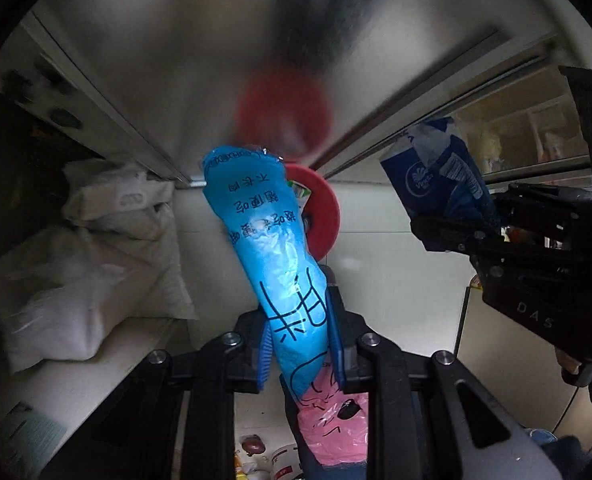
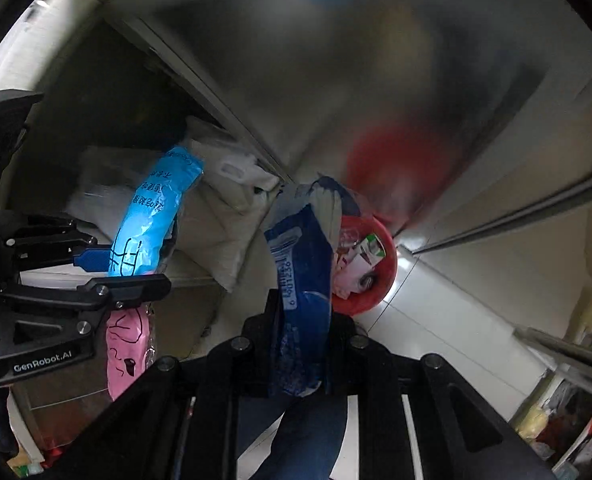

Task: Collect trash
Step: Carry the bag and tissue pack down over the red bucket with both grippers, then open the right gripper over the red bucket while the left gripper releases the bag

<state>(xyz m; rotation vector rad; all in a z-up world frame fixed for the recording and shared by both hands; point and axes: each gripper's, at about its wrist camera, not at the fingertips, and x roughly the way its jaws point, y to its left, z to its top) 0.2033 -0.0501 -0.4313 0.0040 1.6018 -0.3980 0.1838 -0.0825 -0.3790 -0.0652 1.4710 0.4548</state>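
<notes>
- White sacks (image 1: 84, 256) piled at far left, against the wall.
- Left gripper (image 1: 299, 340) pinching blue-and-pink wrapper (image 1: 272, 248); wrapper sticks out past the fingers, above the floor.
- Red bin (image 2: 369, 268) on pale tiles between both grippers, holding cartons and scraps.
- Right gripper (image 2: 301, 320) pinching dark blue package (image 2: 303, 272), just beside the bin rim.

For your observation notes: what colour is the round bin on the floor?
Red; the bin shows best in the right wrist view.
</notes>
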